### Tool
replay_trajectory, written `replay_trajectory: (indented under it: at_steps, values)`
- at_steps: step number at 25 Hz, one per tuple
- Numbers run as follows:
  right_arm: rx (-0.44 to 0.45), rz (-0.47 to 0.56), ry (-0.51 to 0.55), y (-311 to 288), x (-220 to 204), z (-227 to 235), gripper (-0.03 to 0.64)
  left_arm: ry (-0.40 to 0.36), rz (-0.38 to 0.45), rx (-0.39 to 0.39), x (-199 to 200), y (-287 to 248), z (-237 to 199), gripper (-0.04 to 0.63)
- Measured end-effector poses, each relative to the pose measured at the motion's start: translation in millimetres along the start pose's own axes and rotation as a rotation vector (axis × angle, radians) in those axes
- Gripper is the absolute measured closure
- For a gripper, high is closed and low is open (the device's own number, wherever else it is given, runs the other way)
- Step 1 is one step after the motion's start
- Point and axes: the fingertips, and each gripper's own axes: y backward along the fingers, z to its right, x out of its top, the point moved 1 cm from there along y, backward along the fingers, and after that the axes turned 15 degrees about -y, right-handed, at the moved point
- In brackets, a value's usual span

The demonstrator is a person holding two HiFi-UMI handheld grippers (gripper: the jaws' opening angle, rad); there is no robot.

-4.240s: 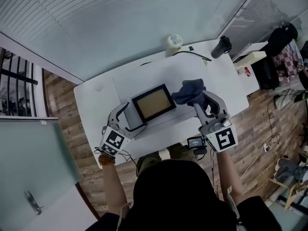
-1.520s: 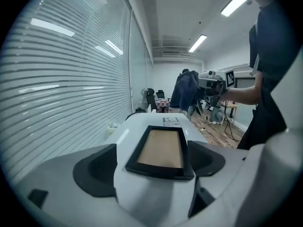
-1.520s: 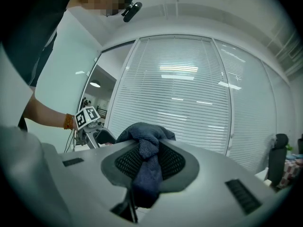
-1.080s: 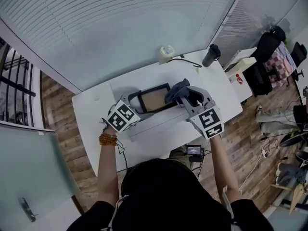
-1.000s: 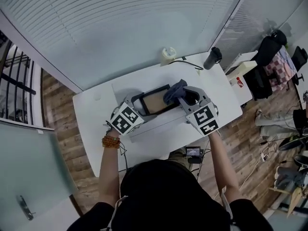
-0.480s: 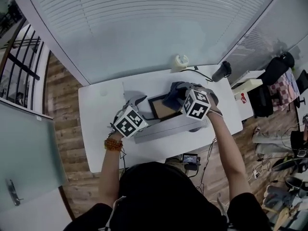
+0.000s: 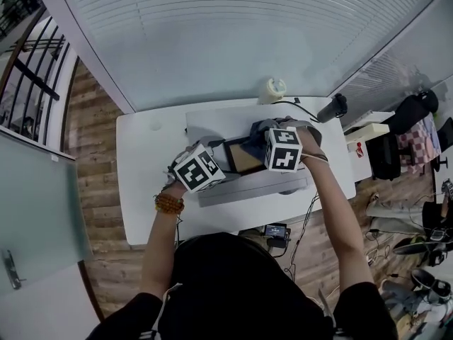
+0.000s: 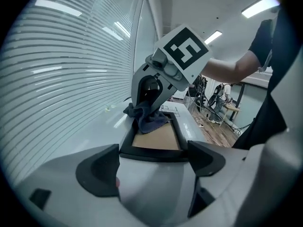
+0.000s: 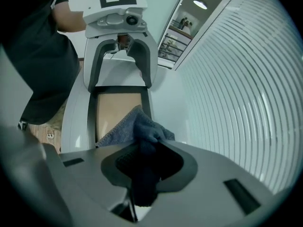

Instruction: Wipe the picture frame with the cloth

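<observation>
Cloth is clamped in the right tongs, which point steeply down and set it on the far end of the picture frame. Left tongs grip the frame's near edge, above the white worktop.

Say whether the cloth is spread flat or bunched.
Bunched: the dark blue cloth is a crumpled wad pinched by the right gripper, its loose end draped on the black rectangular picture frame.
</observation>
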Motion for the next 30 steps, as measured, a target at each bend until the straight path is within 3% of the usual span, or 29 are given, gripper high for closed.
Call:
replay_trajectory:
  at_steps: [6, 12, 16, 20, 24, 26, 30]
  values:
    - [-0.012, -0.090, 0.140, -9.0, 7.9, -8.6, 0.554, 0.017, -0.021, -0.025, -3.4, -2.6, -0.1, 0.140]
    - [-0.063, -0.021, 0.241, -12.2, 38.2, -24.5, 0.555, 0.018, -0.024, -0.027, -4.6, 0.1, -1.0, 0.140]
    - [0.005, 0.119, 0.181, -10.9, 75.8, -39.2, 0.557, 0.023, -0.029, -0.030, -5.4, 0.1, -2.2, 0.141]
    - [0.010, 0.230, 0.145, -5.4, 79.1, -40.1, 0.557, 0.023, -0.023, -0.025, -3.2, 0.9, -1.0, 0.140]
    - [0.016, 0.487, -0.088, 29.9, 67.0, -27.3, 0.557, 0.022, -0.015, -0.021, -3.3, 0.5, 1.7, 0.141]
    - [-0.034, 0.506, -0.145, 47.7, 43.8, -13.7, 0.557, 0.018, -0.015, -0.021, -2.5, 0.6, 0.9, 0.141]
    - [-0.087, 0.387, -0.126, 58.0, -3.8, 2.9, 0.555, 0.014, -0.014, -0.022, -1.0, 1.2, -2.3, 0.141]
